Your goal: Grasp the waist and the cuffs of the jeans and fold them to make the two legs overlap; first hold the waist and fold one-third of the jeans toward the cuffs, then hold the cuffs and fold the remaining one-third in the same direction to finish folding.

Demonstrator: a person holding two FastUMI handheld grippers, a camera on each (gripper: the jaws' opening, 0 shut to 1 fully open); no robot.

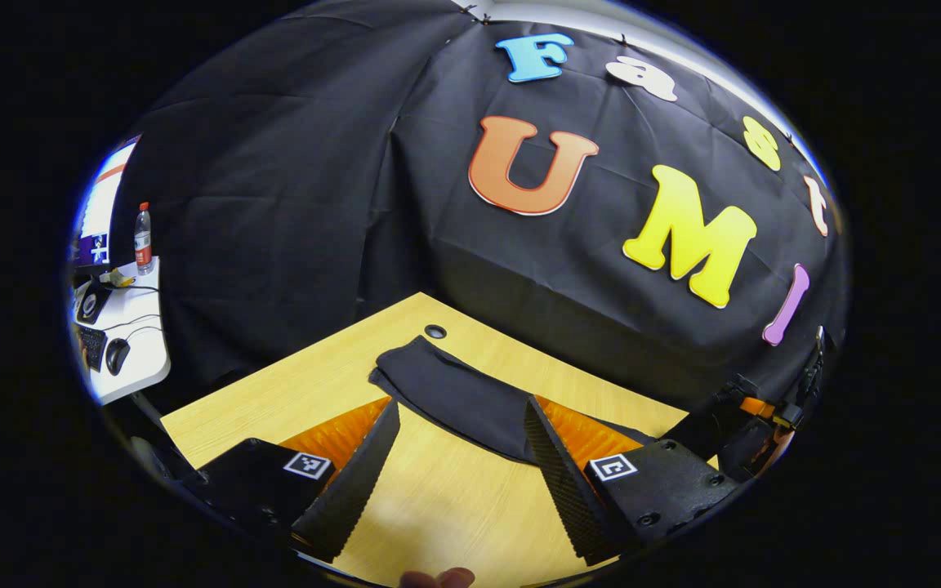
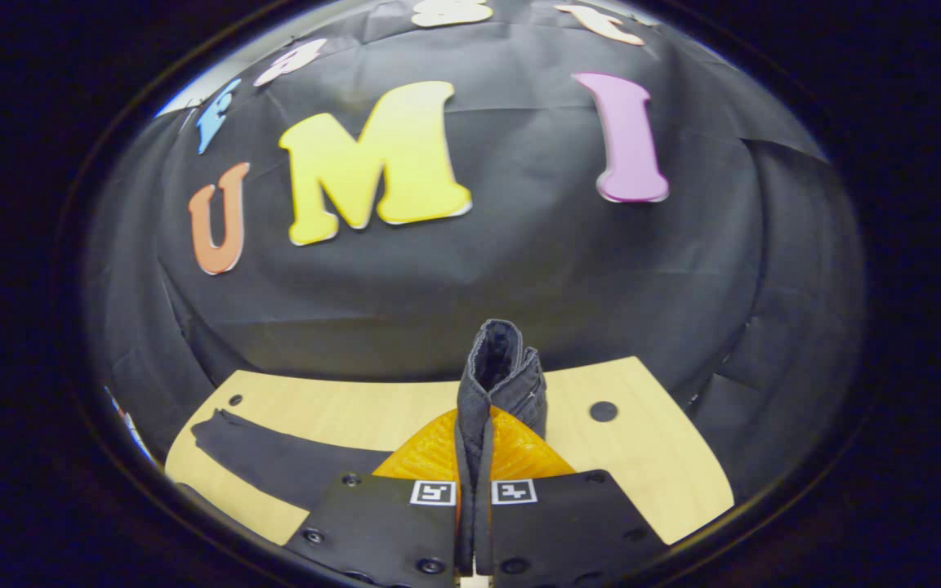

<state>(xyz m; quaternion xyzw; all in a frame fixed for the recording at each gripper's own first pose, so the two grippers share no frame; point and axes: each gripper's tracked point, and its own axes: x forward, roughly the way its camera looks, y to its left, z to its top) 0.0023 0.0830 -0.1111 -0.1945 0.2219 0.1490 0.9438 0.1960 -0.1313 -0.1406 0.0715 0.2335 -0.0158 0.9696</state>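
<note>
The dark jeans (image 1: 462, 396) lie stretched across the light wooden table (image 1: 315, 384), one leg end reaching toward the table's far corner. My left gripper (image 1: 461, 445) hangs open just above the table, its fingers on either side of the near edge of the cloth without pressing it. In the right gripper view my right gripper (image 2: 474, 457) is shut on a bunched thick fold of the jeans (image 2: 499, 367), which sticks up between its fingers, lifted off the table. A leg of the jeans (image 2: 274, 461) trails flat to the left. The other gripper (image 1: 756, 416) shows at the right edge.
Round cable holes (image 1: 435, 331) (image 2: 603, 411) sit in the tabletop near its far corners. A white side desk (image 1: 123, 327) with a bottle, mouse and keyboard stands off to the left. A fingertip (image 1: 438, 578) shows at the bottom edge.
</note>
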